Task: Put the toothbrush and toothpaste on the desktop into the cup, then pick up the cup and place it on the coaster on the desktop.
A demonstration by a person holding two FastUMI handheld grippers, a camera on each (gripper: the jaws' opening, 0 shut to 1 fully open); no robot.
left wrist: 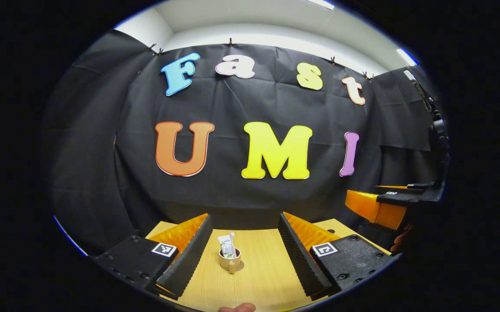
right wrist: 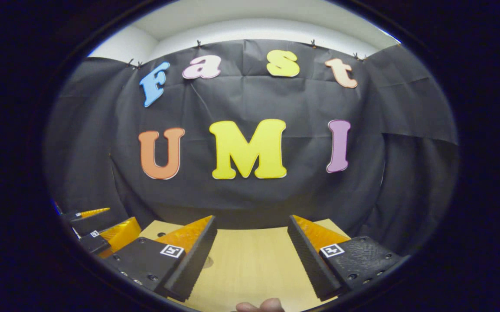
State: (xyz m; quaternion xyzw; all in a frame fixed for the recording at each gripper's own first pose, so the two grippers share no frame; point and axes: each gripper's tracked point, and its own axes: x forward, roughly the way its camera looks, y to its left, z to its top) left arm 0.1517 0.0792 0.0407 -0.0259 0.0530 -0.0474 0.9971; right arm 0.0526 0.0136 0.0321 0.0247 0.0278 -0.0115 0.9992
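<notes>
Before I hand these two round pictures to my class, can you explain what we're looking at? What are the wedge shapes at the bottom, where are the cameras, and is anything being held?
There is no robot here. A person carries a two-finger tool in each hand, and a camera rides on each, looking forward between its fingers. The wedge shapes are those fingers. In the left gripper view, the left tool stands open over a wooden desktop; between its fingers, farther off, sits a small cup with a toothpaste tube standing in it. The right tool shows at that view's right edge. In the right gripper view, the right tool is open over bare wood, with the left tool at the far left. Neither holds anything.
</notes>
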